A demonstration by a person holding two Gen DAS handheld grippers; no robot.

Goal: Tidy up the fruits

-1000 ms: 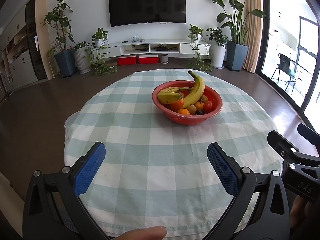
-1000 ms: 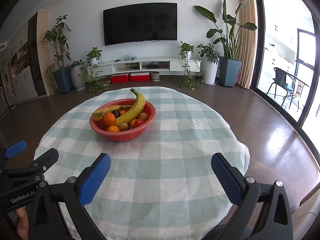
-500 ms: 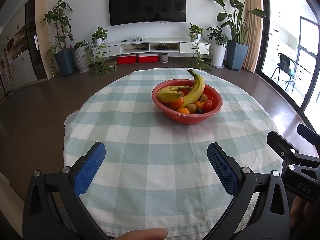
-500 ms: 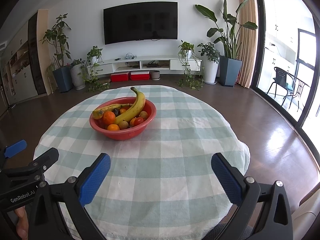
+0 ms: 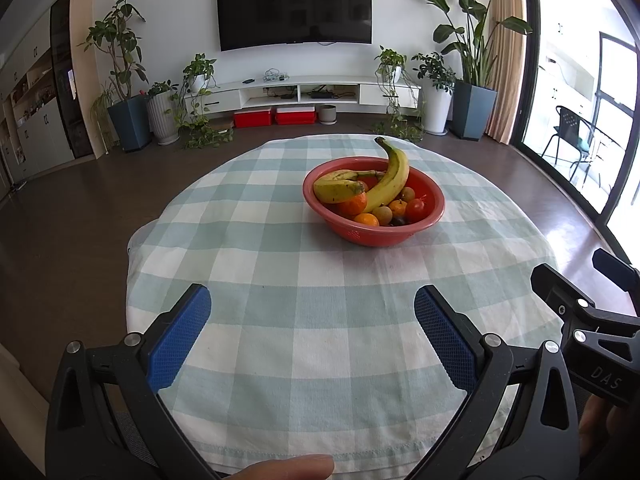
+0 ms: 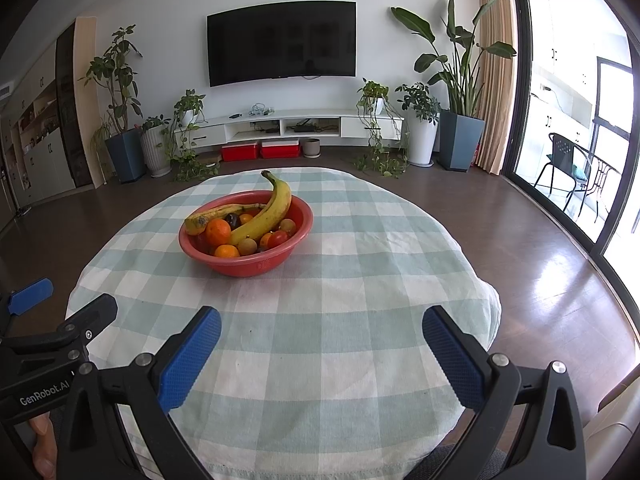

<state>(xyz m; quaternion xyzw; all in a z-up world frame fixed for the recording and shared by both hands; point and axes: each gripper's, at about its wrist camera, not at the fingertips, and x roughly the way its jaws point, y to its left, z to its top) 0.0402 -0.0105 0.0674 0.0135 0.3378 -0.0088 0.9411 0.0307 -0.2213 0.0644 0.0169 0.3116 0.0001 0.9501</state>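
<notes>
- The left tongs (image 5: 312,332) hang above the near edge of the bench (image 5: 280,264), fingers spread wide, nothing between them.
- The right tongs (image 6: 322,350) hang beside them over the same near edge, likewise spread wide and carrying nothing.
- Each pair shows at the margin of the other's view, so the two sit side by side, both well apart from the fruit.
- A person's fingertip (image 5: 288,468) shows at the bottom of the left view.
- The bench is round and covered by a pale green and white checked cloth; no loose fruit lies on the cloth.
- A red bowl (image 5: 374,232) stands past the middle of the bench, toward the far edge, and holds all the fruit in view.
- Count in the bowl: two bananas, one long banana (image 5: 390,184) leaning over the far rim and a spotted banana (image 5: 338,188) lying across; about three oranges (image 6: 218,231); a few small red tomatoes (image 5: 416,209); a few brownish round fruits; one dark fruit. The pile hides some, so the small counts are rough.
- Judged stage: fruit gathered in one bowl fits either a finished gathering or a heap waiting to be sorted out; these views do not settle which.
- Any reach to the bowl calls for travel across the bench.
</notes>
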